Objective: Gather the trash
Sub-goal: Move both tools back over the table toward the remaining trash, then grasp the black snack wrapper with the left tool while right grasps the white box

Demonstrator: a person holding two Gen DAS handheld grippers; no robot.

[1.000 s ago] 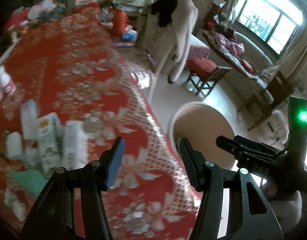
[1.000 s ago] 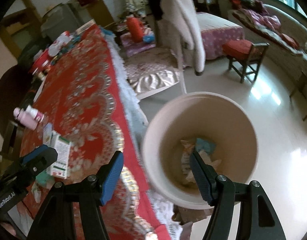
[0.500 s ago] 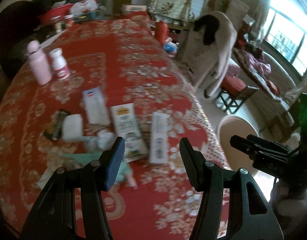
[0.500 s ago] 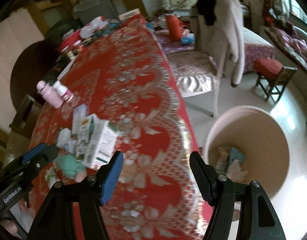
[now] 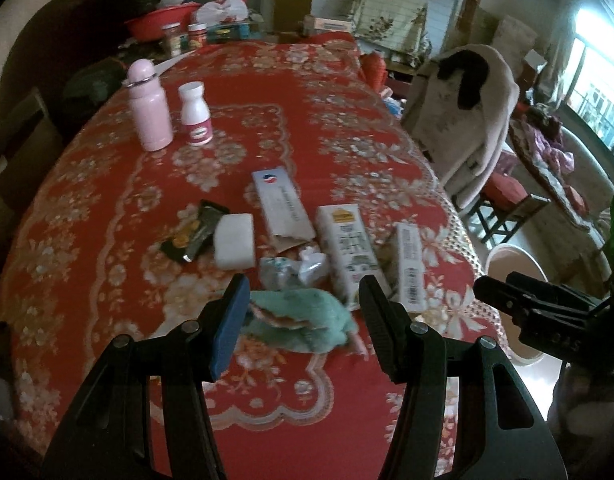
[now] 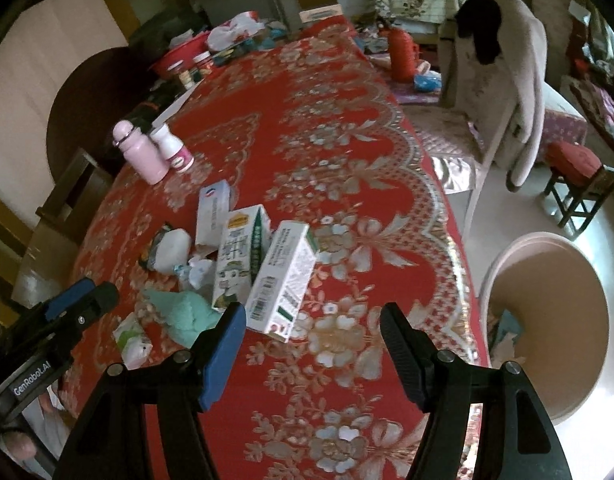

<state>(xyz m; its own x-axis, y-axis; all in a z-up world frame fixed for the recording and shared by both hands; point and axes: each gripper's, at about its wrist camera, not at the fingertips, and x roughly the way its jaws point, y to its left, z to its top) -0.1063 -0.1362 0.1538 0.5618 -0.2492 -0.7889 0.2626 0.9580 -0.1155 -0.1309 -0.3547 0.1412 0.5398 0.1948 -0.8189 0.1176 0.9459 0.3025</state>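
In the left wrist view, the left claw [image 5: 303, 312] hangs over the bench [image 5: 315, 112], which wears a red cloth with pale flowers. Its two fingers stand apart and hold nothing. Between them, lower down on the cloth, lies a crumpled green wad [image 5: 303, 320]. Just behind it sits a pile of trash: a milk carton [image 5: 349, 252] lying flat, a long white box [image 5: 285, 208], a narrow box [image 5: 407, 264] near the bench edge, a white packet [image 5: 235, 246], a dark wrapper [image 5: 195, 230] and some scrunched paper [image 5: 299, 268]. Farther back stand a pink bottle [image 5: 149, 106] and a small white bottle [image 5: 195, 114], side by side. The round bin [image 5: 511, 256] sits on the floor past the right edge of the bench, and the right claw [image 5: 535, 312] pokes in front of it. In the right wrist view, the right claw [image 6: 313, 336] is also let go, with its fingers wide and nothing between them. It hangs over the red cloth, just in front of the narrow box [image 6: 285, 276] and the milk carton [image 6: 237, 256]. The green wad [image 6: 187, 312] lies to the left, near the left claw [image 6: 79, 300]. The bin [image 6: 547, 312] is on the floor to the right, with a few scraps inside.
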